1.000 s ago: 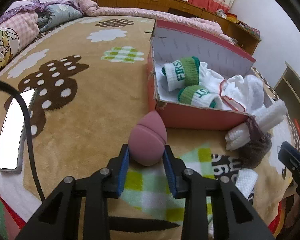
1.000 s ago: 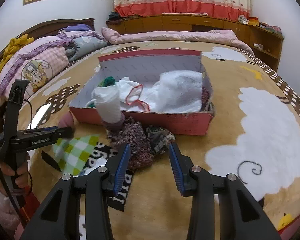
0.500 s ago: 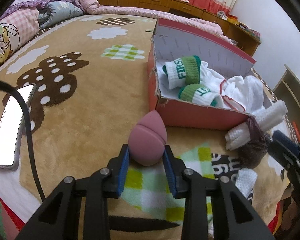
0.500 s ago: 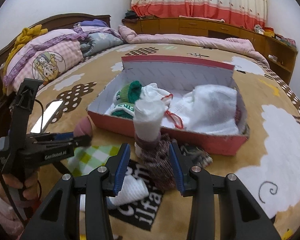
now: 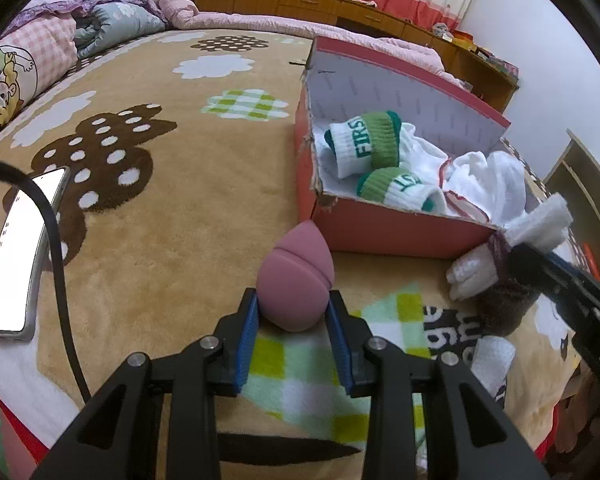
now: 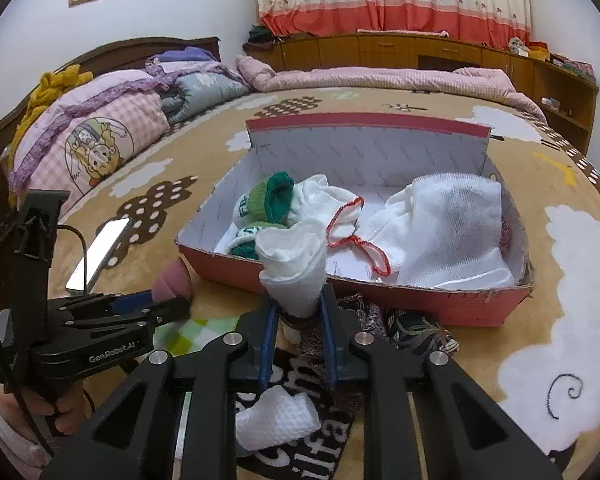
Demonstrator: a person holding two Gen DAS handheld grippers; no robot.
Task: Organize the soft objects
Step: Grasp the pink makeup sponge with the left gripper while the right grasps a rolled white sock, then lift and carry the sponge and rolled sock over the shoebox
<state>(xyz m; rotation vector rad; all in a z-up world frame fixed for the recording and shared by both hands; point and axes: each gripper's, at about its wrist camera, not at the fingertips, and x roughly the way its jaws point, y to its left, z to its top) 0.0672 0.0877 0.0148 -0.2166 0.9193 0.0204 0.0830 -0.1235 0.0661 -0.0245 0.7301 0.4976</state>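
My left gripper (image 5: 292, 320) is shut on a mauve egg-shaped sponge (image 5: 296, 280), held above the bed blanket just in front of the red cardboard box (image 5: 380, 228). The box holds green-and-white socks (image 5: 364, 144) and white cloths (image 6: 452, 228). My right gripper (image 6: 296, 324) is shut on a rolled white towel (image 6: 294, 264) tied with a dark band, in front of the box's near wall (image 6: 420, 300). The towel also shows at the right of the left wrist view (image 5: 536, 224). The left gripper with the sponge shows in the right wrist view (image 6: 172, 280).
A dark knitted item (image 6: 364, 320) and a small white waffle cloth (image 6: 276, 420) lie on the blanket by the right gripper. A phone (image 5: 24, 248) with a black cable lies at the left. Pillows (image 6: 92, 136) and quilts are piled at the bed head.
My right gripper has moved in toward the rolled white towel and shut on it. My left gripper still holds the sponge and has moved only slightly.
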